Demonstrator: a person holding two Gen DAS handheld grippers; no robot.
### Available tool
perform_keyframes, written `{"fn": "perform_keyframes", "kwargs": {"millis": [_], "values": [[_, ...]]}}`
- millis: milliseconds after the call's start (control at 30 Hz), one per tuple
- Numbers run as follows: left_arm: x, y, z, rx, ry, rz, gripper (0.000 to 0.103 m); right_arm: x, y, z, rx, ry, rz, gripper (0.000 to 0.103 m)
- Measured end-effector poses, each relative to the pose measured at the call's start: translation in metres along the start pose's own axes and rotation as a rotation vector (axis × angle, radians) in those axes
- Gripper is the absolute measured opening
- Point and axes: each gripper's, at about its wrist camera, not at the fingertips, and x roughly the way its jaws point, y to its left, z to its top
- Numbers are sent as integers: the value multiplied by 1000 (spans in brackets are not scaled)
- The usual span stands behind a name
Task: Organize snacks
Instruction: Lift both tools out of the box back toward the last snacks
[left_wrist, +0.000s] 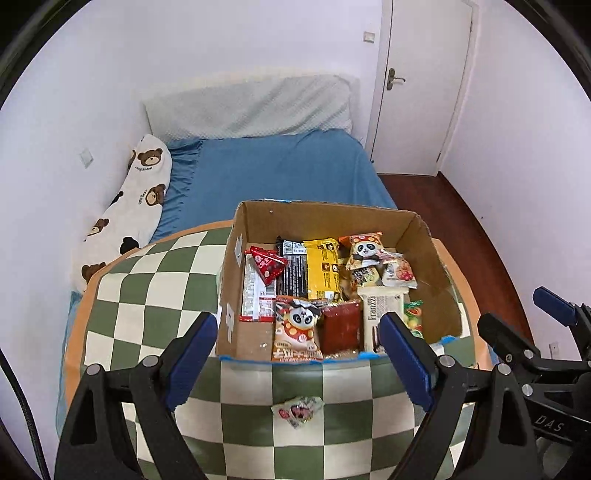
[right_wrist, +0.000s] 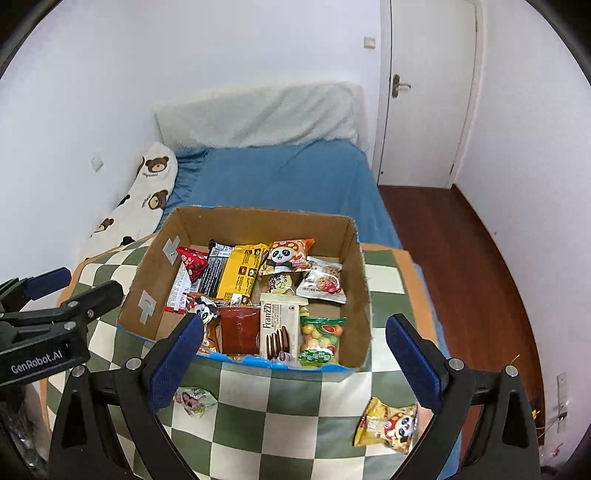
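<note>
An open cardboard box (left_wrist: 325, 216) (right_wrist: 258, 218) stands on a green-and-white checkered cloth (left_wrist: 155, 284) (right_wrist: 280, 413) and holds several snack packets laid side by side. A small pink-and-white packet (left_wrist: 297, 410) (right_wrist: 194, 400) lies on the cloth in front of the box. A yellow panda packet (right_wrist: 388, 428) lies on the cloth at the front right. My left gripper (left_wrist: 299, 363) hangs open above the box's front edge, nothing between its fingers. My right gripper (right_wrist: 295, 363) is open too and holds nothing; it also shows at the right edge of the left wrist view (left_wrist: 524, 332).
The cloth covers the foot of a bed with a blue sheet (left_wrist: 280, 166), a bear-print pillow (left_wrist: 136, 206) along the left wall and a pale blanket (left_wrist: 251, 107) at the head. A white door (left_wrist: 421, 85) and dark wooden floor (right_wrist: 465, 266) lie to the right.
</note>
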Motion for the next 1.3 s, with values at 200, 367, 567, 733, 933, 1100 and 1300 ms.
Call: {"fn": "perform_keyframes", "kwargs": {"millis": [200,367,567,733,933,1100,1300], "values": [[-23,-7,-16,19,-69,29,103,-22,0,-11,15,-20,4,101],[-22,-6,-19,3,-48,9,103,-27,-5,-19,45,-15,20,101],[-4,2,-32,-48,-16,50,103,-5,-40,-36,159,47,42,101],[24,7,-54,-76,21,91,103,44,-95,-71,286,192,-3,101],[86,14,-84,-92,191,141,103,112,-148,-119,398,373,-45,83],[125,19,-108,-100,329,101,102,163,-176,-150,453,490,-75,75],[143,23,-126,-107,397,85,101,190,-178,-174,493,575,-87,81]]}}
